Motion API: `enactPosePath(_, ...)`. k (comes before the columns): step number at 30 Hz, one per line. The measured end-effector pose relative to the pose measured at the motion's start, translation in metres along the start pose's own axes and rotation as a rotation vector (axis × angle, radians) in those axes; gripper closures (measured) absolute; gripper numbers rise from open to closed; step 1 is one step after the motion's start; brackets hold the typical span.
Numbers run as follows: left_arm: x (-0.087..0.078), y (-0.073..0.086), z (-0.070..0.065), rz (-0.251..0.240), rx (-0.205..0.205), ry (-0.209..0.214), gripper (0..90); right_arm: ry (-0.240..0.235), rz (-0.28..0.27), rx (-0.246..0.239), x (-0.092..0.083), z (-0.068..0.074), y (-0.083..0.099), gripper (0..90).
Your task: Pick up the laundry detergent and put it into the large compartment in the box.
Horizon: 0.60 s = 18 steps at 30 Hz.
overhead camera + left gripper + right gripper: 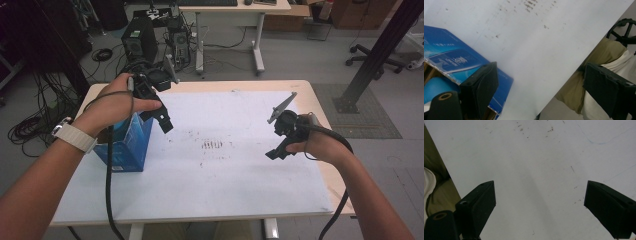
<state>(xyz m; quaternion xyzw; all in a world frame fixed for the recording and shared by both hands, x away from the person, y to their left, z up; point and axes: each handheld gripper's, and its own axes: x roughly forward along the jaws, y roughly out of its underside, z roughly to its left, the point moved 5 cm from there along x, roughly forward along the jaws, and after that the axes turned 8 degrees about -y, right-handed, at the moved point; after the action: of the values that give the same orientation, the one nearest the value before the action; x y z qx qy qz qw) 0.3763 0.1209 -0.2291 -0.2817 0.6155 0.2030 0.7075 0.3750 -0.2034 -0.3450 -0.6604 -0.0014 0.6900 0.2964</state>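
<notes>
**Blue box at the desk's left edge, left hand-held gripper just above it**

The blue box point(129, 147) is a glossy carton with white lettering and a paler blue band on its side. It stands upright near the left edge of the desk point(240, 190), on the white sheet point(235, 165) that covers most of the desk top. Its top is open: in the left gripper view the brown inside of the cardboard flaps shows, along with something rounded and light blue point(439, 86) inside the box; what that is cannot be told.

The left hand-held gripper point(162, 120) hangs over the box's upper right corner, tilted down toward the desk. In the left gripper view one black jaw lies in front of the box's open rim and the other stands far off over the desk's near edge, so the jaws are spread wide with nothing pinched between them. Whether the nearer jaw touches the rim cannot be told. The left hand point(112, 102) holds this tool above the box, and a pale watch strap point(74, 136) sits on the wrist.

The right hand-held gripper point(276, 152) is well apart from the box, over the right part of the sheet. Its jaws are also spread wide, with bare, lightly speckled sheet between them.
</notes>
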Motion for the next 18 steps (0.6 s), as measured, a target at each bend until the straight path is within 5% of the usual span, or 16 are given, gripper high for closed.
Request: enactPosePath(18, 0.006, -0.009, -0.023, 0.023, 0.130, 0.008, 13.2, 0.010, -0.010, -0.001, -0.005, 0.001, 0.000, 10.5)
